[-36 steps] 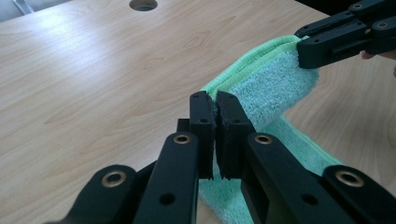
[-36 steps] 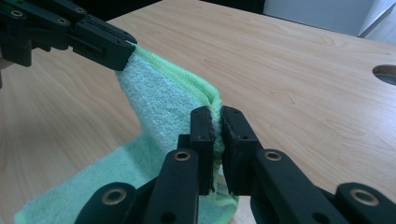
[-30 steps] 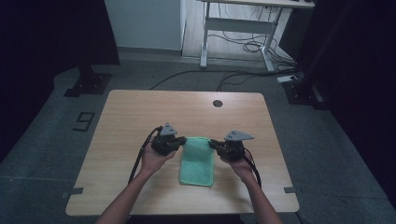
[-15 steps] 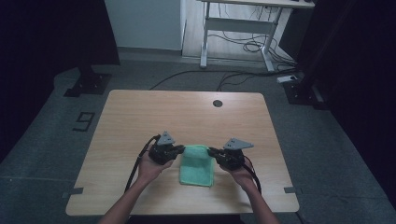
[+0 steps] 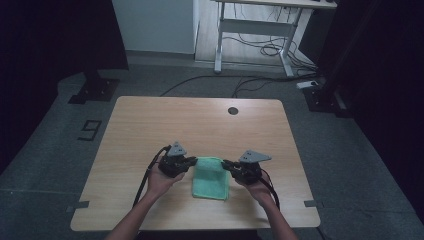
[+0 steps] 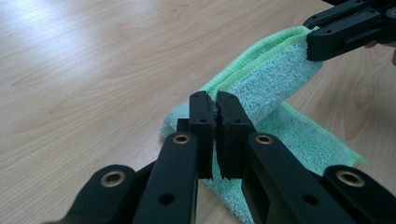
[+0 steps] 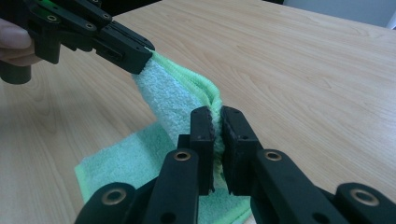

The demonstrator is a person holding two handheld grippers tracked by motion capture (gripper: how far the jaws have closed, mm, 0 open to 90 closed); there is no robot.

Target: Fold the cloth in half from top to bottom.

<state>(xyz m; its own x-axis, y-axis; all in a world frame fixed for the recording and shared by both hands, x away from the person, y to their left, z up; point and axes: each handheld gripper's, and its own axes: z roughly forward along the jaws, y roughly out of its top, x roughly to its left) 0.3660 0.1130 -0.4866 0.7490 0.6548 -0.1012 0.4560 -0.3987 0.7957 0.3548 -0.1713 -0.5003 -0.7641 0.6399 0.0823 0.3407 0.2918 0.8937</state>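
A green microfibre cloth is seen at lower centre of the high view, on the wooden table. Its long axis runs toward the lower edge of the frame, its far edge lifted. That edge is pinched at the left corner by the left gripper and at the right corner by the right gripper.

In the left gripper view the jaws are pressed together on the hem; the raised fold, not evident from above, is shown stretched to the other gripper at upper right. The same is shown mirrored in the right gripper view.

On the floor, upper left of the table, a taped "9" is read.
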